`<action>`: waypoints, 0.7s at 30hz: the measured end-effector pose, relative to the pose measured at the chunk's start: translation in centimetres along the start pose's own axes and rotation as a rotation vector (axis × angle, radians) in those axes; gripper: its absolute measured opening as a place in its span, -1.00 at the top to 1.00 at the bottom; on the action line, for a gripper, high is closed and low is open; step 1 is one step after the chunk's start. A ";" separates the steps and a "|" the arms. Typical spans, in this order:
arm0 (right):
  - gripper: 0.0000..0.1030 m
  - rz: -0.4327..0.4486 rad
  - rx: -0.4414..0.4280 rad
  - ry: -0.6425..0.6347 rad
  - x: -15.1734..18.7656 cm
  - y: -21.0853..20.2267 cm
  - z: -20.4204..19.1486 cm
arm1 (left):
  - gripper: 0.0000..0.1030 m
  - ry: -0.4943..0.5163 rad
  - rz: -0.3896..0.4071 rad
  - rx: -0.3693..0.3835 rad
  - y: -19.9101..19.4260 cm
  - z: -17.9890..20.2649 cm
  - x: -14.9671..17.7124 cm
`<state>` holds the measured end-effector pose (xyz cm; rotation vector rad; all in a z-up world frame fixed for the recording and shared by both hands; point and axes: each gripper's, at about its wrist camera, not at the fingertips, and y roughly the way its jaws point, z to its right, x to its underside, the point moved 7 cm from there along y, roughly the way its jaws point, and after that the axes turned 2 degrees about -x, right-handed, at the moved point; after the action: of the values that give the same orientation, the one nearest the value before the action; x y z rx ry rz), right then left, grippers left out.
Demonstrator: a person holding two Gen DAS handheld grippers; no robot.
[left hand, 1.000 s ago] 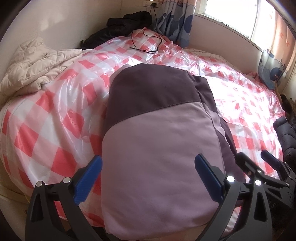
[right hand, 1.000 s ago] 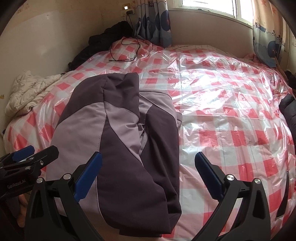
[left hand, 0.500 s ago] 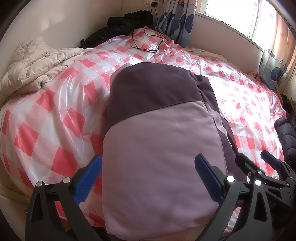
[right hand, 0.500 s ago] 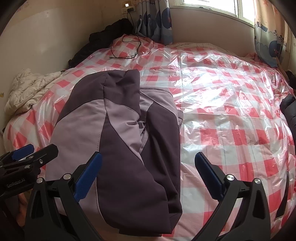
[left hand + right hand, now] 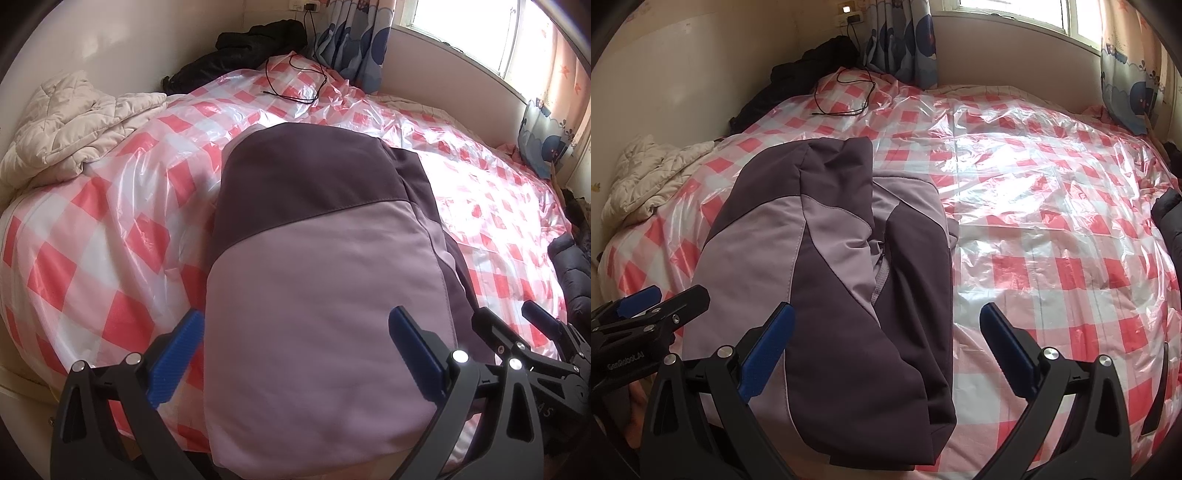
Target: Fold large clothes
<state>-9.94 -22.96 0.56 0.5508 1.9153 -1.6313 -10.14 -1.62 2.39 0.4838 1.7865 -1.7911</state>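
Both grippers spread apart, nothing clamped. L wrist view: left gripper [image 5: 295, 354] over near end of folded purple jacket [image 5: 317, 288] lying on checkered bed cover [image 5: 110, 236]; right gripper [image 5: 532, 325] just beside jacket. R wrist view: right gripper [image 5: 886, 350] above jacket's [image 5: 831, 266] near hem, left gripper [image 5: 646, 306] at jacket's far side.

Bed: wide bed covered by a glossy, crinkled red-and-white checked plastic sheet [image 5: 110, 236] [image 5: 1052, 229].
Near edge: folded two-tone jacket of dark purple and pale lilac fabric [image 5: 325, 288] [image 5: 831, 266], lying lengthwise on the sheet, its lower end at the bed's edge.
Left side: rumpled cream quilted blanket [image 5: 74, 125] [image 5: 646, 173].
Far corner: heap of black clothing [image 5: 243, 48] [image 5: 798, 77]; thin black cable [image 5: 299, 83] [image 5: 846, 92] looped on the sheet just beside it.
Right edge: dark padded garment [image 5: 570, 273] [image 5: 1171, 218], only partly in view.
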 end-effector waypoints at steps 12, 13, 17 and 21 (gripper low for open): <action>-0.88 -0.003 -0.006 -0.007 0.1 0.2 -0.2 | -0.86 -0.002 0.000 -0.001 0.1 -0.1 0.1; -0.88 -0.004 -0.008 -0.006 0.1 0.2 -0.3 | -0.86 -0.001 0.000 -0.001 0.1 -0.1 0.1; -0.88 -0.004 -0.008 -0.007 0.1 0.3 -0.3 | -0.86 -0.003 0.000 -0.001 0.1 -0.2 0.1; -0.88 -0.004 -0.007 -0.008 0.1 0.3 -0.3 | -0.86 -0.003 0.000 0.000 0.1 -0.1 0.0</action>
<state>-9.86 -22.63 0.32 0.5368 1.9174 -1.6261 -10.08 -1.52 2.29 0.4810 1.7852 -1.7908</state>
